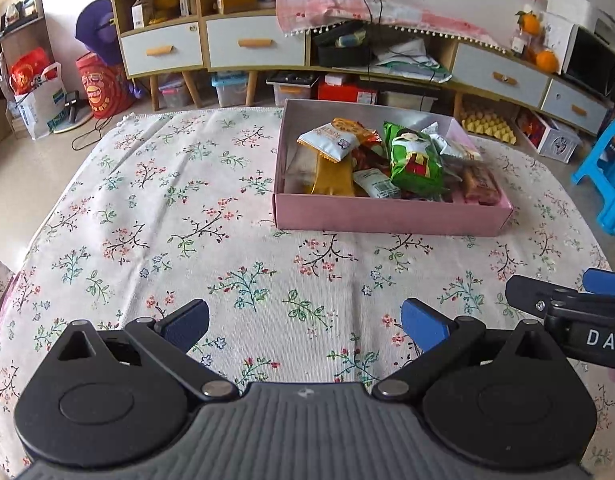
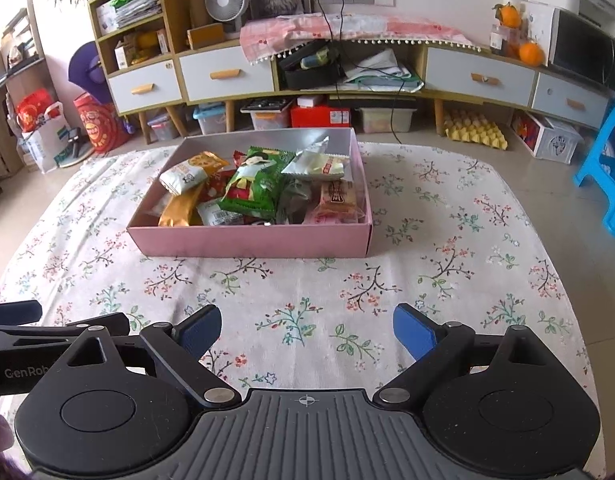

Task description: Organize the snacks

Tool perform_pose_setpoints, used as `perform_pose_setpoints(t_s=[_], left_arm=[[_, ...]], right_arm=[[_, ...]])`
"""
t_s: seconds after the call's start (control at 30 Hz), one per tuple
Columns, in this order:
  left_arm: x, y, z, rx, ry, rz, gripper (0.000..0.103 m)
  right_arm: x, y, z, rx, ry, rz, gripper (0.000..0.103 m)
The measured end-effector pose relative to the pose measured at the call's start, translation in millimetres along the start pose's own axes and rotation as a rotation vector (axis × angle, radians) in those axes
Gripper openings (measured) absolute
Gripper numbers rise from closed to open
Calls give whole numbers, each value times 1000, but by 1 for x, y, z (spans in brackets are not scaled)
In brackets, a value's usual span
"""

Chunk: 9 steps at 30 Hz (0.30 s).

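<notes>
Left gripper (image 1: 305, 326) marked "GenRob" and right gripper (image 2: 307, 330) marked "DAS" both gape empty before the pink snack box (image 2: 251, 242).

A box (image 2: 251, 242) stands on the table (image 2: 307, 300), toward its far side. In the box lie many snack packets, piled one over another. One large packet (image 2: 253, 188) lies on top, near the middle; a smaller packet (image 2: 183, 176) lies to its left and another (image 2: 319, 166) to its right. Behind the table, on the floor, a long cabinet (image 2: 227, 74) stands along the wall. A stool (image 2: 605, 168) stands to the right of the table.
</notes>
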State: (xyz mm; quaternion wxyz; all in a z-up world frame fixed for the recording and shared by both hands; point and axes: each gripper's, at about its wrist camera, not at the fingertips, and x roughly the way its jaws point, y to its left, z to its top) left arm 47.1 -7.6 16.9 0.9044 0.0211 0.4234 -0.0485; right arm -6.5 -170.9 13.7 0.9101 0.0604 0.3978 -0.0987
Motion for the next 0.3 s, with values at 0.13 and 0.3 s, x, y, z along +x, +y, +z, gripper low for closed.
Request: perform_pose_setpoints(t_s=[0.13,0.3], left_arm=[[1,-2,-8,-2,15,4,103],[8,-2,-13,-13,55,25,102]], right_arm=[[3,-1,-1,6,15,-11,95],[9,-6,-2,33,40,-23,95]])
